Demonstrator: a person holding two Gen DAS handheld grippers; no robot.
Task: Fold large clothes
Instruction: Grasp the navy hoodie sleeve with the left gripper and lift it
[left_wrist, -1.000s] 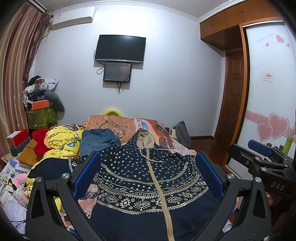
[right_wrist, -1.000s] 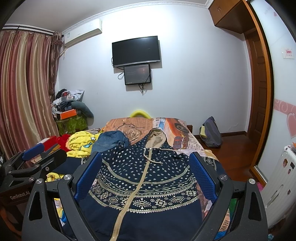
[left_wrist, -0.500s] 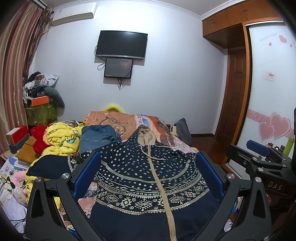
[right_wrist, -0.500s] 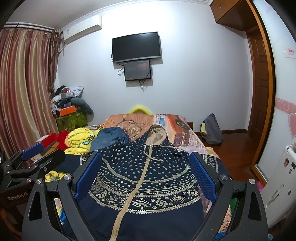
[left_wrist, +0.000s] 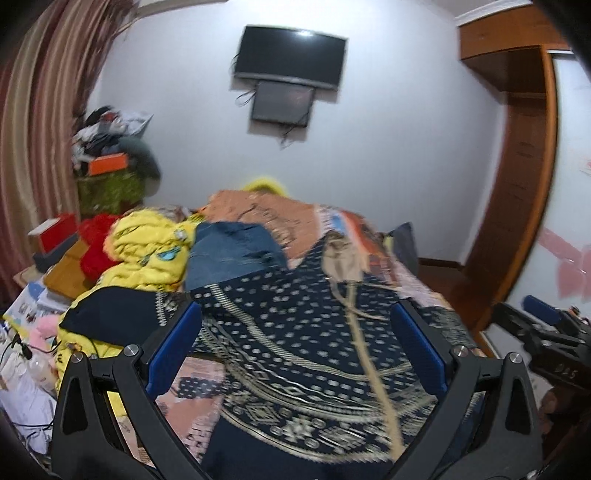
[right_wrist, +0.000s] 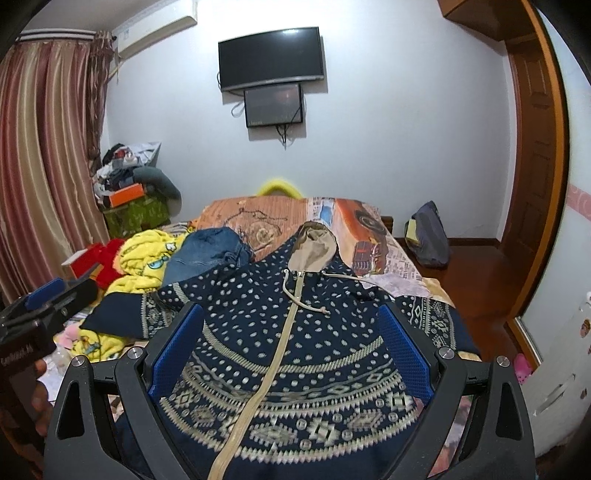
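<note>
A navy hooded sweater (right_wrist: 295, 343) with beige dots, patterned bands and a beige zip lies spread flat on the bed, its beige-lined hood (right_wrist: 313, 247) pointing to the far wall. In the left wrist view the same sweater (left_wrist: 306, 350) is blurred. My left gripper (left_wrist: 295, 354) hovers open above its lower part, holding nothing. My right gripper (right_wrist: 291, 354) is open too, above the sweater's front. Each gripper shows at the edge of the other's view: the right gripper (left_wrist: 546, 343) and the left gripper (right_wrist: 40, 306).
Left of the sweater lie folded jeans (right_wrist: 207, 254), a yellow cartoon garment (right_wrist: 147, 258) and a red item (right_wrist: 99, 254). A patterned sheet covers the bed (right_wrist: 280, 218). A dark bag (right_wrist: 428, 236) sits on the floor at right. Clutter is stacked by the curtain (right_wrist: 51, 166).
The left wrist view has swung and tilted, now blurred, with the sweater shifted right in frame. The right wrist view has dipped slightly. Both grippers stay open.
</note>
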